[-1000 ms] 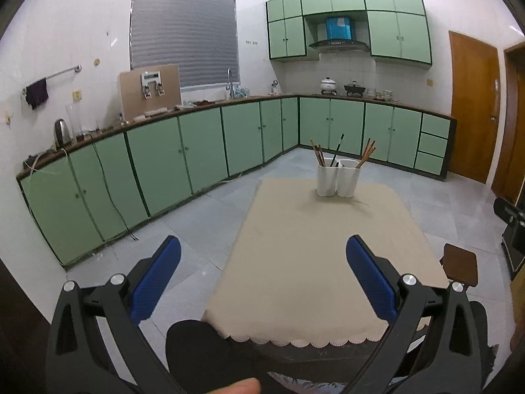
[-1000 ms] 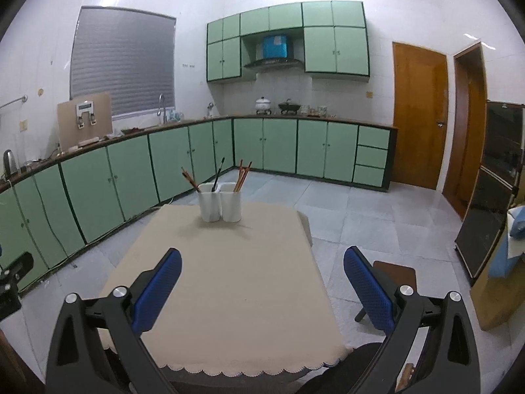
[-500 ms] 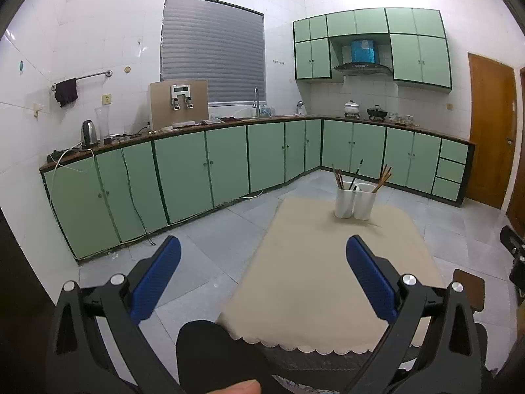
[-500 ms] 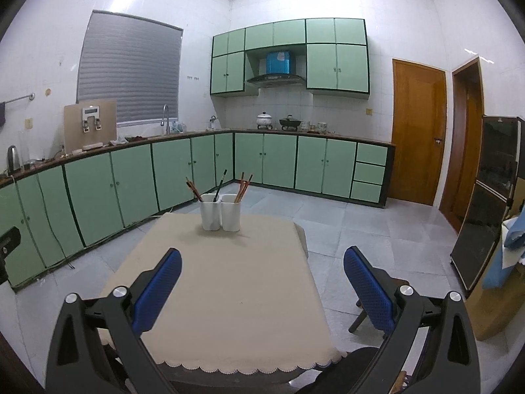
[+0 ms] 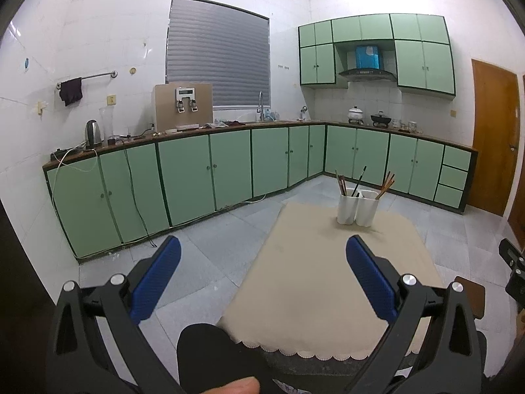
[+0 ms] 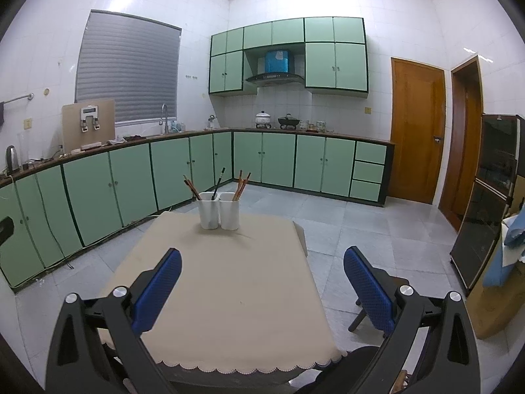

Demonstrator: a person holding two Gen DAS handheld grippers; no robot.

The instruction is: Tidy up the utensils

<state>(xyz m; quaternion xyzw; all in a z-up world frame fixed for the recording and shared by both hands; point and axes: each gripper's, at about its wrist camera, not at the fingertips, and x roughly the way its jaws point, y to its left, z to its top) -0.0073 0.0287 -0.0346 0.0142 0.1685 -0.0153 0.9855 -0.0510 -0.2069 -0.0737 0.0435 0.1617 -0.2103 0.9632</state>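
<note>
Both grippers, left gripper [image 5: 262,252] and right gripper [image 6: 262,256], gape wide and empty at lower frame; white utensil holder [image 6: 219,210] with chopsticks [image 6: 241,185] stands mid-frame on the beige tablecloth [image 6: 236,282].

White-tiled kitchen, grey tile floor [image 6: 367,229]. Green base cabinets [image 6: 131,180] run in an L along two walls under a dark counter [image 5: 197,129]; green wall cabinets [image 6: 334,52] flank a hood [image 6: 275,77]. Window [image 5: 218,65] has a grey blind, shut. Two wooden doors [image 6: 416,131] on the right. Table [image 6: 236,282] with beige cloth, mid-room. Overhead light glares on the tiles.
</note>
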